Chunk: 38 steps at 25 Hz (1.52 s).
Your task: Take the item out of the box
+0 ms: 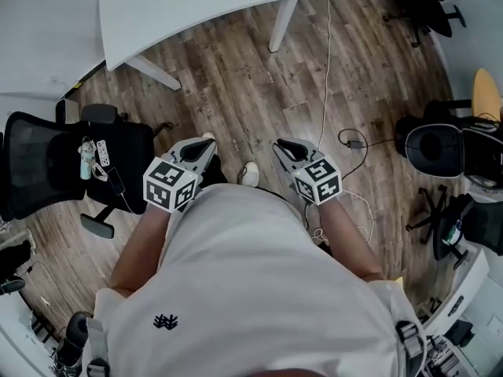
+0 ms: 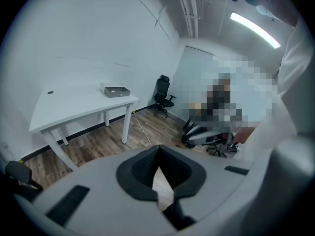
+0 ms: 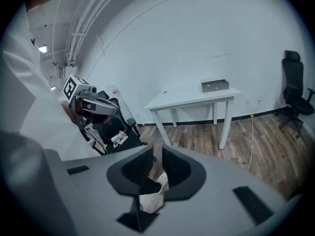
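A small grey box (image 2: 115, 91) stands on the white table (image 2: 74, 107), far ahead of both grippers; in the right gripper view the box (image 3: 215, 85) sits near the right end of the table (image 3: 192, 98). What lies inside it is hidden. In the head view the table (image 1: 196, 6) is at the top. I hold my left gripper (image 1: 206, 140) and right gripper (image 1: 281, 143) close to my body over the wood floor. Both point down and forward. The left gripper (image 2: 157, 149) is shut and empty. The right gripper (image 3: 157, 150) shows only a thin slit and holds nothing.
A black office chair (image 1: 71, 163) with small items on its seat stands at my left. More chairs (image 1: 440, 148) crowd the right side. A white cable (image 1: 326, 69) runs across the floor from the table. Another black chair (image 2: 164, 90) stands beyond the table.
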{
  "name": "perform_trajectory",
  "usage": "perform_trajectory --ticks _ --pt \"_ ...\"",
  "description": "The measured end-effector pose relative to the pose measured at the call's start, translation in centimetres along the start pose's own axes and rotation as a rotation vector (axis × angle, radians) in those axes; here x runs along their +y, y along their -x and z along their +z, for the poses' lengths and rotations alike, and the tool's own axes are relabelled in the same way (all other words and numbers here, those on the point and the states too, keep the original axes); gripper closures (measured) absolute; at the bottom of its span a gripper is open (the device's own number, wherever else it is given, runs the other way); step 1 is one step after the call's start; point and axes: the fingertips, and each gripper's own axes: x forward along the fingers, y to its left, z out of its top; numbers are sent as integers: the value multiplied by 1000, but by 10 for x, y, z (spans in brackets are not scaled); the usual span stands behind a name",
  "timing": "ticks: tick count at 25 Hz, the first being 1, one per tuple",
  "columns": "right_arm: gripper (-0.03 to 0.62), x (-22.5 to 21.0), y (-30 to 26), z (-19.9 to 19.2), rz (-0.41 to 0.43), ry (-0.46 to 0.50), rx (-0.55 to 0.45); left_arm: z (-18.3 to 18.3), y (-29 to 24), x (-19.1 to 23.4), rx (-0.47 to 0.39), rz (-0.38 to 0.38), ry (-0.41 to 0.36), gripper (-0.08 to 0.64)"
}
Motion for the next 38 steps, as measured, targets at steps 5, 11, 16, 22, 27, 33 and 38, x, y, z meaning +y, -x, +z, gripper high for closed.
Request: perform_trajectory --ticks 5,11,16,22,27,33,38 --pt "515 -24 -9 18 -19 -23 -18 24 -21 15 -8 -22 -22 552" --pt "563 -68 -34 52 -73 -82 -11 63 -64 63 -32 -86 16 554" --pt "565 -84 -67 105 -122 -62 -8 108 -69 115 -54 -132 4 554" --pt "545 -115 -114 161 -172 -57 2 126 -68 176 -57 -164 1 554" --pt "531 -139 -143 202 -203 -39 2 130 -68 214 -50 -170 -9 554" --pt "516 -170 -164 240 -203 -25 7 143 -68 237 -84 -141 32 554" --pt "494 -207 -187 274 -188 7 11 150 -73 259 -93 -93 61 554"
